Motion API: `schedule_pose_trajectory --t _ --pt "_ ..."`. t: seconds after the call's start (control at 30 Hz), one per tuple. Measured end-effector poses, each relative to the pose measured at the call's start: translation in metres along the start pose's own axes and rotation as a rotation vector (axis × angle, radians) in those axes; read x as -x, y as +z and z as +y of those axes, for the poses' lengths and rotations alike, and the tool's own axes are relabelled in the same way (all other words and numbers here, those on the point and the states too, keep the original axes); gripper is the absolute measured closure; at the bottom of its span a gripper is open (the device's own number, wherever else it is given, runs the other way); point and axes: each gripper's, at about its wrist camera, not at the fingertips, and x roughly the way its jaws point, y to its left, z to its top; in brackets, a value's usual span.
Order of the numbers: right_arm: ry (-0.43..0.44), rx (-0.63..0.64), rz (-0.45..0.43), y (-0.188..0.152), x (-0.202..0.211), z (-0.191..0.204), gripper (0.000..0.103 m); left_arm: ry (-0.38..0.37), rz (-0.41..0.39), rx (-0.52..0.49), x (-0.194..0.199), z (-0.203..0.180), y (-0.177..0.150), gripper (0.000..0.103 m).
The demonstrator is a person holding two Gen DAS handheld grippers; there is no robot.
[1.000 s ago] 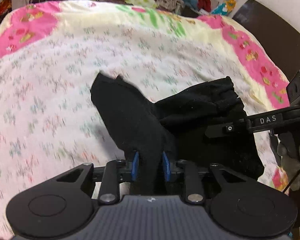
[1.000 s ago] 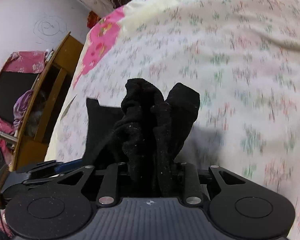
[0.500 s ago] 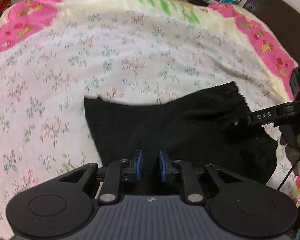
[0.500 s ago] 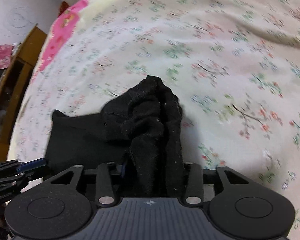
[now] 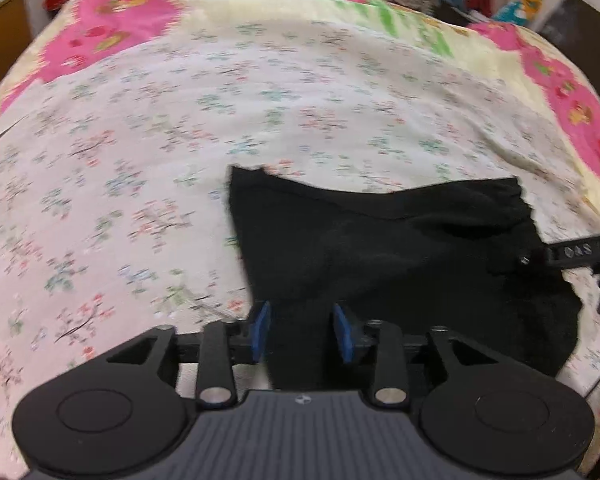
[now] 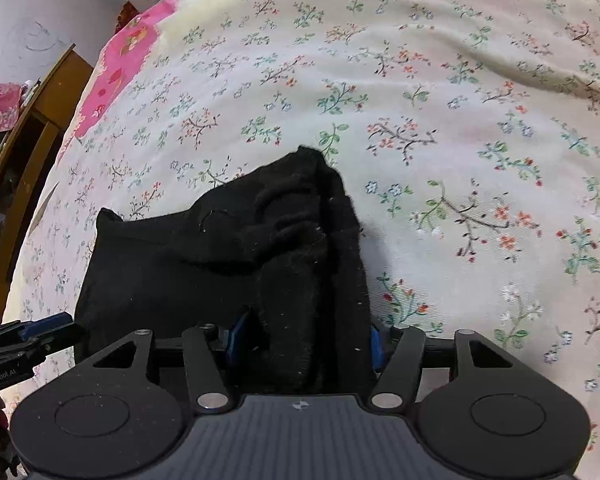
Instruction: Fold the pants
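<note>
Pants (image 5: 380, 248), 1 black pair, lie between 2 grippers' just-spreading fingers (image 5: 260, 330), seemingly released.

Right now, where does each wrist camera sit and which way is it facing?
Left wrist: on the left gripper, angled down at the black fabric pants on the floral bedsheet; jaws just opened, cloth between; right gripper at right edge.
Right wrist: on the right gripper, facing down at the bunched pants; jaws just opened; left gripper at lower left.
Shared: pants, bedsheet, each other's gripper.
</note>
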Motion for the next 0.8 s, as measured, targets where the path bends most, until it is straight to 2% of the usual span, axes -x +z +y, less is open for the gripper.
schedule_pose_trajectory --t 0.1,0.17,0.23,0.27,0.33,0.4,0.5,0.67,0.8 --pt "0.016 0.0 0.02 0.0 -0.012 0.001 0.057 0.019 0.032 0.021 -0.022 0.006 -0.003 0.033" --pt "0.04 -0.012 0.037 0.001 -0.019 0.001 0.055 -0.02 0.078 0.053 -0.043 0.009 -0.001 0.03" --pt "0.037 -0.012 0.039 0.003 -0.024 0.003 0.056 -0.085 0.093 0.11 -0.056 0.01 0.004 0.039" --pt "0.035 -0.011 0.035 0.004 -0.025 0.005 0.062 -0.087 0.087 0.095 -0.056 0.005 0.006 0.043" --pt "0.051 -0.052 0.039 0.007 -0.022 0.005 0.074 -0.094 0.06 0.042 -0.048 -0.006 0.012 0.058" --pt "0.071 -0.071 0.022 0.011 -0.011 0.006 0.089 -0.131 0.045 0.039 -0.038 -0.005 0.017 0.066" --pt "0.117 -0.064 -0.004 0.017 0.007 0.016 0.092 -0.184 0.017 0.036 -0.018 -0.001 0.026 0.069" --pt "0.151 -0.026 -0.023 0.025 0.016 0.036 0.093 -0.195 -0.025 0.018 -0.003 0.002 0.039 0.072" --pt "0.141 -0.036 -0.025 0.03 0.007 0.034 0.093 -0.142 -0.045 0.008 -0.005 0.014 0.043 0.075"
